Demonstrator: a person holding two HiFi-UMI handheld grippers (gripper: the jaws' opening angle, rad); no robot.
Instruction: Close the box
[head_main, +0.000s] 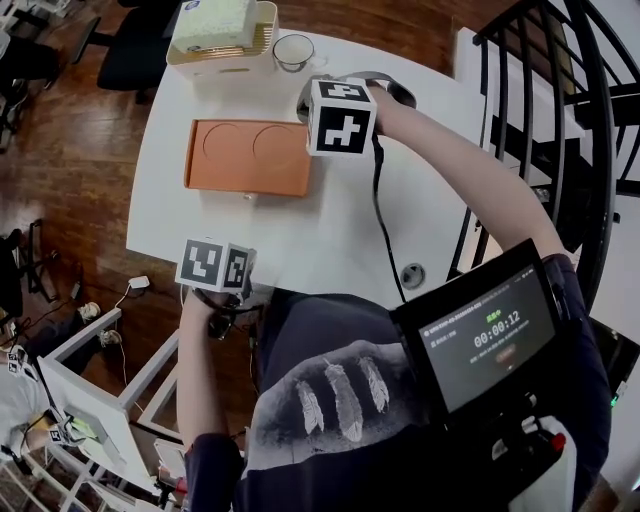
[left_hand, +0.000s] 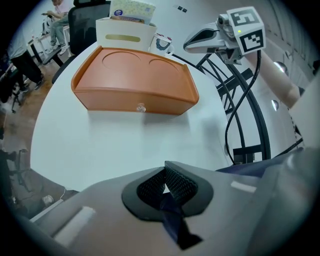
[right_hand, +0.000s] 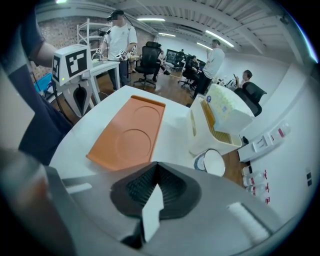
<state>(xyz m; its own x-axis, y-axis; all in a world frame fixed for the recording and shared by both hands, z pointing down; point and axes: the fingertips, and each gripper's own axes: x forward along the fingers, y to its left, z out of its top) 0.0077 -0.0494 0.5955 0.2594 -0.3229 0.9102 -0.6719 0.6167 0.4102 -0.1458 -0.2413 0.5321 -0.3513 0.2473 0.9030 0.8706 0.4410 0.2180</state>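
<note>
A flat orange box (head_main: 248, 157) lies shut on the round white table (head_main: 320, 250), its lid marked with two shallow circles. In the left gripper view the box (left_hand: 135, 87) shows its front face with a small clear knob (left_hand: 141, 107). My left gripper (head_main: 215, 268) hovers at the table's near edge, well short of the box, with its jaws shut (left_hand: 165, 182) on nothing. My right gripper (head_main: 335, 105) is above the table just right of the box's far corner. Its jaws are shut (right_hand: 156, 186) and empty, and the box (right_hand: 130, 132) lies ahead to the left.
A cream tissue holder (head_main: 225, 35) and a glass cup (head_main: 293, 50) stand at the table's far edge behind the box. A black cable (head_main: 380, 220) runs across the table near a grommet hole (head_main: 412, 275). A black stair railing (head_main: 560, 100) is to the right. People stand in the background.
</note>
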